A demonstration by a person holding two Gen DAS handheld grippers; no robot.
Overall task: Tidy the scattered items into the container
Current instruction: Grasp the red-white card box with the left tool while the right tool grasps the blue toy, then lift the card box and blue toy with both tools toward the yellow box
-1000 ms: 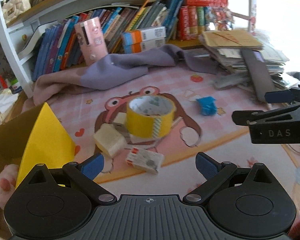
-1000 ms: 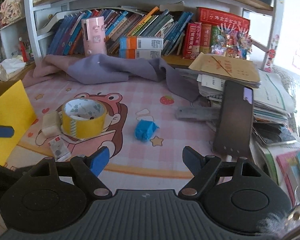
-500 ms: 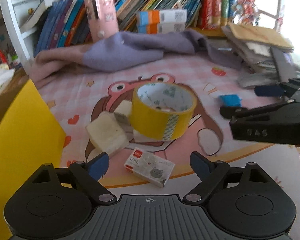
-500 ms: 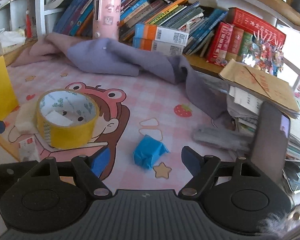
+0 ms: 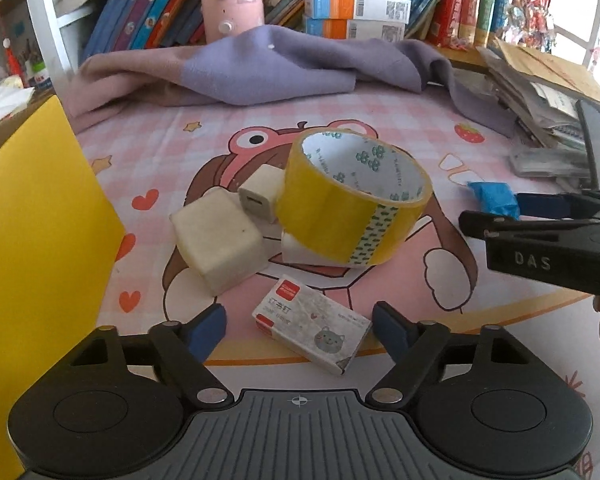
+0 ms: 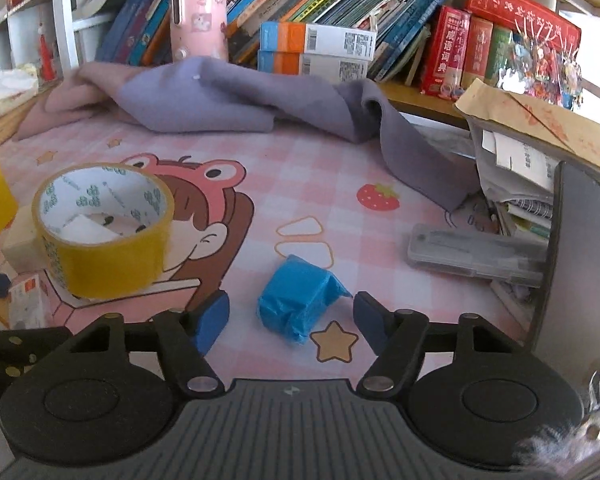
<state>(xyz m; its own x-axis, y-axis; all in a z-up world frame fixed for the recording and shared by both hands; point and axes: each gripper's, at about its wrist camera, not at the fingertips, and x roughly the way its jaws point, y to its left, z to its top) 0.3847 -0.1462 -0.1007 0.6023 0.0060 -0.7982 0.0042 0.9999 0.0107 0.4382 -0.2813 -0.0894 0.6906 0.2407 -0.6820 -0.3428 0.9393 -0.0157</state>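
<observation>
In the left wrist view my left gripper [image 5: 299,322] is open, its blue fingertips either side of a small white staple box [image 5: 311,329] on the pink cartoon mat [image 5: 380,120]. Behind it lie a cream block [image 5: 217,243], a white charger cube [image 5: 260,199] and a tilted yellow tape roll [image 5: 352,204]. A yellow container wall [image 5: 32,248] stands at the left. In the right wrist view my right gripper [image 6: 291,316] is open around a crumpled blue object [image 6: 298,298]. The tape roll also shows there [image 6: 102,236].
A purple-pink cloth [image 6: 228,96] lies along the back of the mat. Books and a pink case [image 6: 198,12] fill the shelf behind. A paper stack, a clear plastic case [image 6: 472,250] and an upright dark phone [image 6: 576,256] crowd the right side.
Both grippers moved forward and lower. The staple box now sits between the left fingertips, and the blue object now sits between the right fingertips. Both stay open.
</observation>
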